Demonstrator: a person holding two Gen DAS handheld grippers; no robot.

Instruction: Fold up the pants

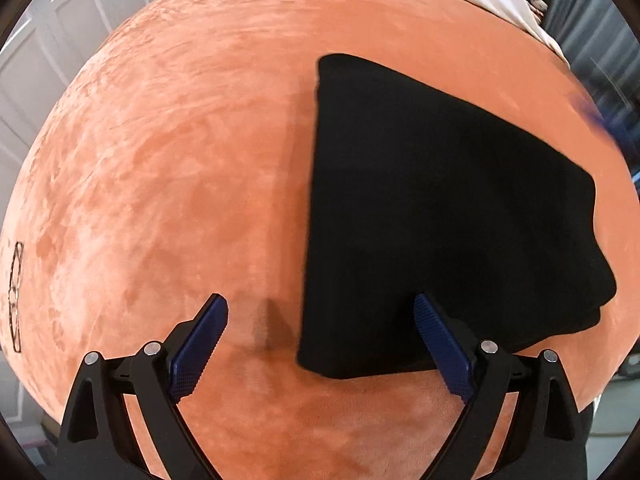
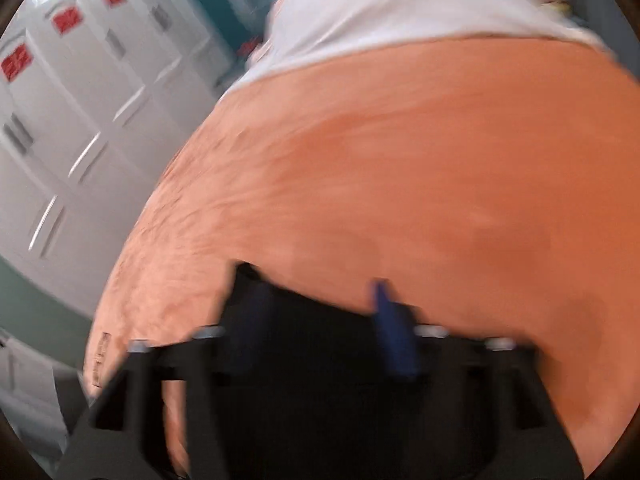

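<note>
Folded pants squared up on orange blanket

Left gripper is held released at 6 o'clock; right gripper, blurred, appears released. The 9 o'clock edge should be pressed flat.

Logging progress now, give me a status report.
Left gripper open, empty. Right gripper blurred, state unclear. Black pants folded on orange blanket. Nothing in the way.

Folded black pants on orange blanket, left tongs spread wide

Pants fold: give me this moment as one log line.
pants: folded, on orange blanket | left gripper: open, empty | right gripper: blurred, state unclear
</note>
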